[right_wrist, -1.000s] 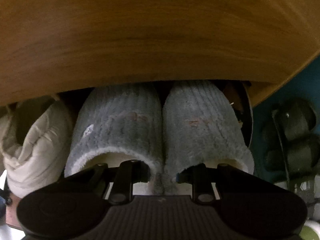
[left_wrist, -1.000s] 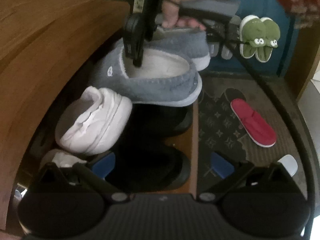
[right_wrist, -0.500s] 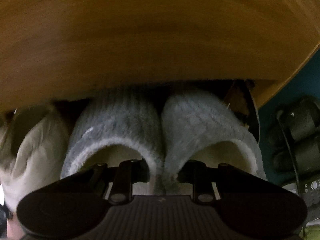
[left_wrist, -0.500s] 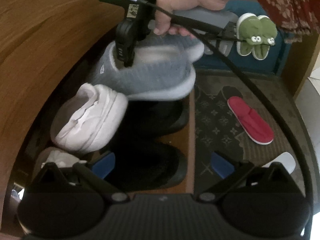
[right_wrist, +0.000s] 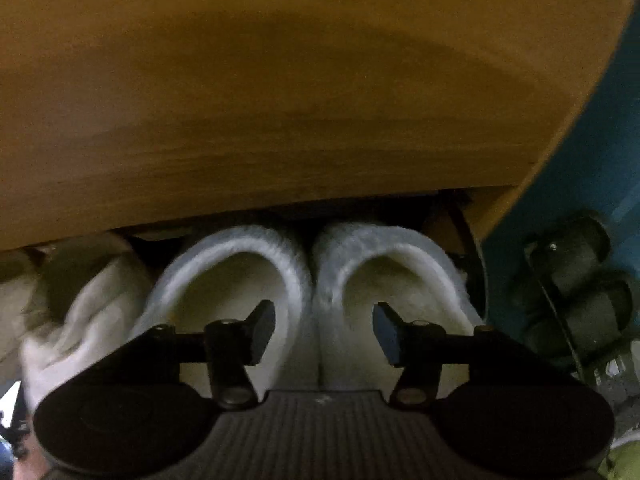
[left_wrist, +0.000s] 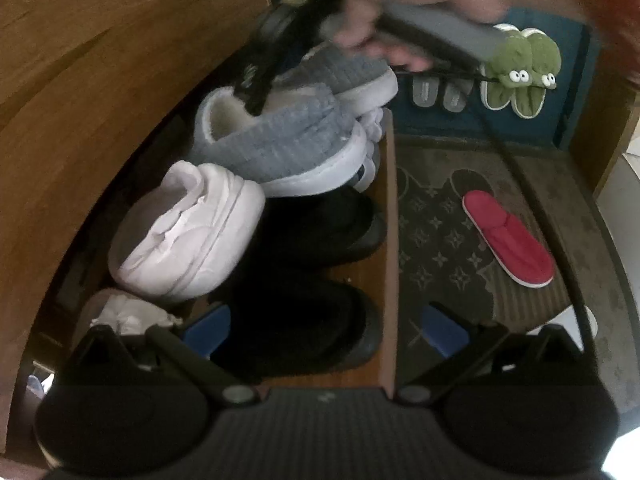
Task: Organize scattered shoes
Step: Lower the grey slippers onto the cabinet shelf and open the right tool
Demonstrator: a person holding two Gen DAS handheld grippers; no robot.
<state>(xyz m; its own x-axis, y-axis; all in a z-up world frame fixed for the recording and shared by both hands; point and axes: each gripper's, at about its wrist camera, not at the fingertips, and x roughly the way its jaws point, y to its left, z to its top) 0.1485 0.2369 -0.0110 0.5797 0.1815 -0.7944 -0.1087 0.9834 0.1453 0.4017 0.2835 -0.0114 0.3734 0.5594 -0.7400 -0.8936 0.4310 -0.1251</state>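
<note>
**Grey slippers let go on the shelf**

Left wrist view: The grey slippers (left_wrist: 288, 136) now lie on the wooden shelf (left_wrist: 384, 240), tipped over the black shoes (left_wrist: 316, 224) and just far of the white sneaker (left_wrist: 188, 228); half a second ago they hung higher, pinched together. The right gripper (left_wrist: 256, 96) has tilted, and its tips sit at the near slipper's fleece opening. It is blurred here, as is the hand (left_wrist: 404, 12) on its handle, so how far it is parted cannot be read in this view. The left gripper (left_wrist: 324, 328) stands wide apart as before, holding nothing, its blue pads over a second black shoe (left_wrist: 304, 320) and the patterned mat (left_wrist: 460, 220). A red slipper (left_wrist: 508, 236) lies alone on the mat; green frog slippers (left_wrist: 520, 68) hang on the blue wall at far right. A pale shoe (left_wrist: 576, 316) at the near right is cut off by the cable and a finger.

Right wrist view: The fingers (right_wrist: 260, 328), closed on the two inner edges before, have sprung apart and the right gripper (right_wrist: 322, 330) is moderately wide, each tip over one fleece opening, gripping nothing. Whether they still brush the lining is unclear. The slippers (right_wrist: 316, 276) sit side by side under the wooden panel (right_wrist: 280, 100), toes hidden in shadow. The sneaker (right_wrist: 84, 316) at left is smeared; dark shapes at right cannot be made out.
</note>
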